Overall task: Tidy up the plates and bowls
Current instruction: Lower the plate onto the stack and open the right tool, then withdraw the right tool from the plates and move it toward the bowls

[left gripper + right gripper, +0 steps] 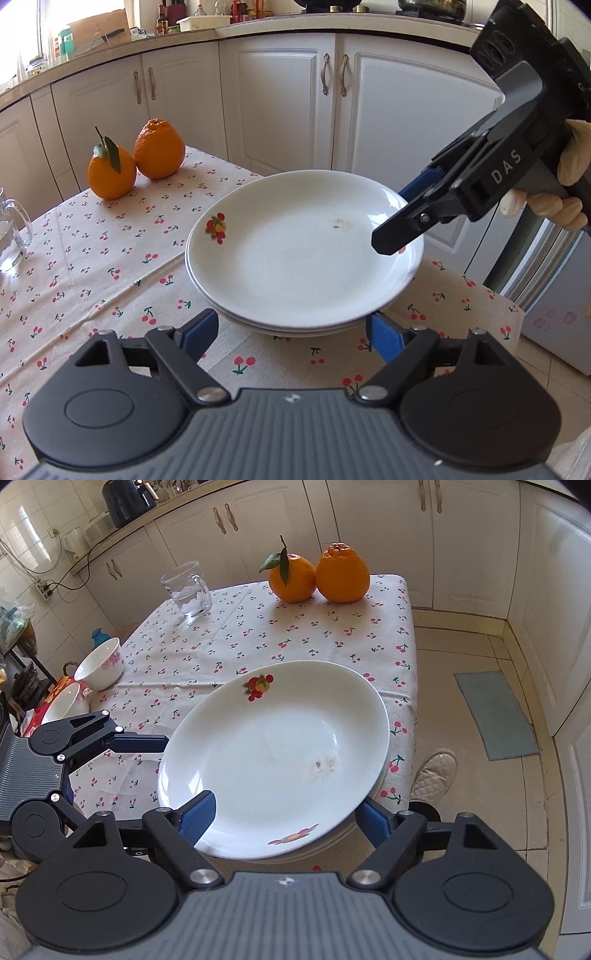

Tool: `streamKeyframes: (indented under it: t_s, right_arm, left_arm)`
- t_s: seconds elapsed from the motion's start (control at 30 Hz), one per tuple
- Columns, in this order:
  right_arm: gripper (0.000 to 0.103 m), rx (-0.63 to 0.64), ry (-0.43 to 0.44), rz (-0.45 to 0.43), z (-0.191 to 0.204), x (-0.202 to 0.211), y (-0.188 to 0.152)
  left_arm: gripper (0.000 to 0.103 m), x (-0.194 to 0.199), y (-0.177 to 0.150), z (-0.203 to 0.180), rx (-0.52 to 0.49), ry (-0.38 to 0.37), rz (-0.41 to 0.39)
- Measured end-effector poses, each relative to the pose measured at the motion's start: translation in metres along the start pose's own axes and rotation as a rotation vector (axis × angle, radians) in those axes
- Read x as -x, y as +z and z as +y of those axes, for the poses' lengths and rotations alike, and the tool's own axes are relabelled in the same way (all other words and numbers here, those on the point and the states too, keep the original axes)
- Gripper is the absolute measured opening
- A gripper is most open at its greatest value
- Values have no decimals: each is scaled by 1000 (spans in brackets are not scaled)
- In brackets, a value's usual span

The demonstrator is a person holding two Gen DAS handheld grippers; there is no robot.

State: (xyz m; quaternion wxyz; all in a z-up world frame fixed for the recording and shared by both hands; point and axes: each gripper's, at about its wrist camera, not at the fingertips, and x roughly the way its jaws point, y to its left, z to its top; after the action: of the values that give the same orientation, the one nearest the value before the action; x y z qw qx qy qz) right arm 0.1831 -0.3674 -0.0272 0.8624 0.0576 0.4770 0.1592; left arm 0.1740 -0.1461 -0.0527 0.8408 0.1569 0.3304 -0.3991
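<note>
While both claws, left claw [291, 332] and right claw [284, 812], are standing wide and unclamped around the stacked plates [303, 251], each should be backing off level, without nudging the rims.

cream panelled cabinets [476, 550] wrap behind the cherry-print tablecloth table [295, 635], pale tiled floor [461, 812] beside it, with a teal mat [495, 714].

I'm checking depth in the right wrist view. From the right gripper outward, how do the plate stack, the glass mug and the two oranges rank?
1. Plate stack: at the right gripper, between its fingers.
2. Glass mug: far left of the table.
3. Two oranges: far edge; too close to the mug to rank firmly.
</note>
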Motion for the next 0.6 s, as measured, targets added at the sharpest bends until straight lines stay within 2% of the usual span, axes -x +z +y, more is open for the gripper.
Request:
streamKeyframes:
  t_s: [0.17, 0.27, 0.4, 0.5, 0.6]
  right_arm:
    - [86, -17, -7, 4, -1, 0, -5]
    - [91, -9, -9, -19, 2, 5, -7]
    - [102, 23, -51, -66, 14, 15, -9]
    - [103, 48, -92, -95, 26, 22, -11]
    - [103, 81, -177, -123, 42, 26, -17]
  left_arm:
    - [87, -1, -3, -3, -12, 2, 5]
    - [88, 1, -5, -5, -23, 6, 3]
    - [94, 13, -11, -7, -14, 13, -21]
    - [94, 24, -14, -7, 11, 22, -39]
    - [94, 38, -18, -6, 20, 33, -66]
